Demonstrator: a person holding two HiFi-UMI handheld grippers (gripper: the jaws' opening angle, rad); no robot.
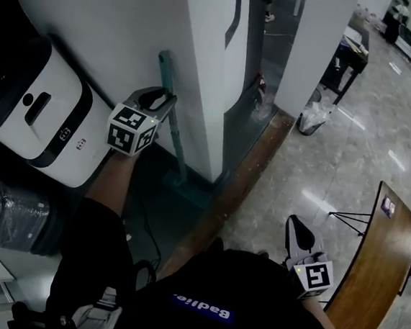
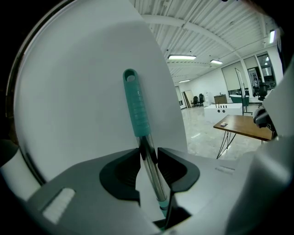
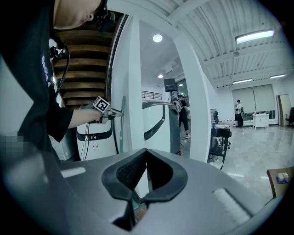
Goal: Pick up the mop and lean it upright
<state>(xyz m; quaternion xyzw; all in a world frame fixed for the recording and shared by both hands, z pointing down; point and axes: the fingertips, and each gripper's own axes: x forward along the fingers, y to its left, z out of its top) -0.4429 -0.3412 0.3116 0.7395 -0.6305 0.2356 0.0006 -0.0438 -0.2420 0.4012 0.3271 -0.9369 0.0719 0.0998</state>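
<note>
The mop stands upright, leaning against the white pillar (image 1: 202,44). Its teal grip (image 1: 165,61) is at the top, and its head (image 1: 189,189) rests on the floor at the pillar's foot. My left gripper (image 1: 161,104) is at the pole just below the grip. In the left gripper view the teal grip (image 2: 137,110) rises above the jaws and the shiny pole passes between the pads of the left gripper (image 2: 149,153), which stand slightly apart from it. My right gripper (image 1: 299,233) hangs low at the right, shut and empty; its pads (image 3: 138,167) meet at the tips.
A white machine with a black band (image 1: 44,116) stands left of the pillar, with a cable (image 1: 148,234) on the dark floor. A wooden strip (image 1: 252,168) borders the polished floor. A wooden table (image 1: 377,263) is at the right, and a bin with a bag (image 1: 313,116) further back.
</note>
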